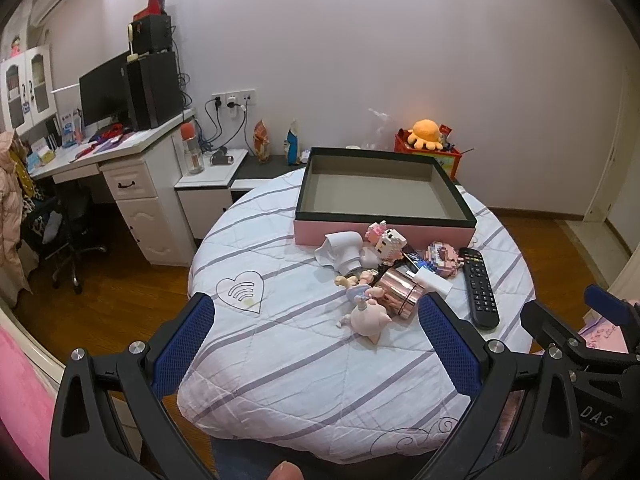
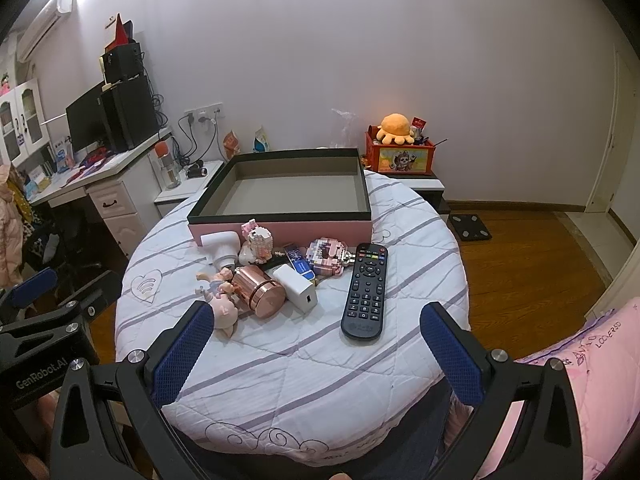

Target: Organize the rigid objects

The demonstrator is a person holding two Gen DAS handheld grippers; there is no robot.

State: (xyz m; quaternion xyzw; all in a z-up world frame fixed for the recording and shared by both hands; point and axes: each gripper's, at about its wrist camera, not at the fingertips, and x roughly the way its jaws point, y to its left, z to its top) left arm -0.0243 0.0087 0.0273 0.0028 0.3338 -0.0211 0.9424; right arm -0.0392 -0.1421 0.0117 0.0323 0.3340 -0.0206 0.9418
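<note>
A: Where do the tongs stand?

B: The left tongs and the right tongs are both spread wide with nothing between them, held above the near edge of the round surface under its white quilted cover with lilac stripes.

A: And the things to sort?

B: They lie in a cluster just in front of the shallow pink box with the dark rim, which has nothing in it. The long black remote control lies to the right, apart from the rest. The shiny rose-gold metal canister lies on its side, touching the white plastic charger block and the pale pink pig figurine. Behind them are a white hairdryer-shaped gadget, two pink brick-built figures and a small blue packet.
</note>
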